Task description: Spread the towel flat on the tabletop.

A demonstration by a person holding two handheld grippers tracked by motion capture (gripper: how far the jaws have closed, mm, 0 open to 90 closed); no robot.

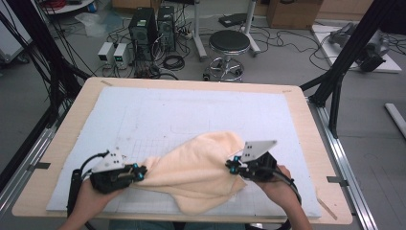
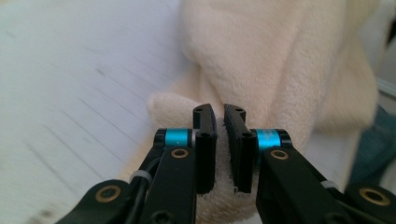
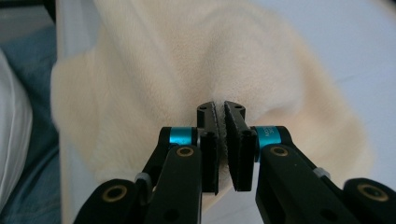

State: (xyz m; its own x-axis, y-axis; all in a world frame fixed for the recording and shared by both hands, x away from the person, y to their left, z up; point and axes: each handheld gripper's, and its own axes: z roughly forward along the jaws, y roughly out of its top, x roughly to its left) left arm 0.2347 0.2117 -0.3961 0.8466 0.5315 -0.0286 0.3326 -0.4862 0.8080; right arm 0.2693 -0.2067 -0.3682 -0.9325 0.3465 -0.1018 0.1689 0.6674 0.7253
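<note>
Fingers of the left gripper (image 1: 140, 172) and right gripper (image 1: 231, 166) were clamped on opposite edges of the cream towel (image 1: 191, 172) — lying crumpled on the desk (image 1: 57, 139) — likely to spread it flat.

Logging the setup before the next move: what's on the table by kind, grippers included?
Cream towels: 1, pinched at both ends
Grippers: 2, the left gripper and the right gripper, each shut on the towel
White gridded mats: 1, under the towel
Wooden tables: 1
Total: 5
</note>
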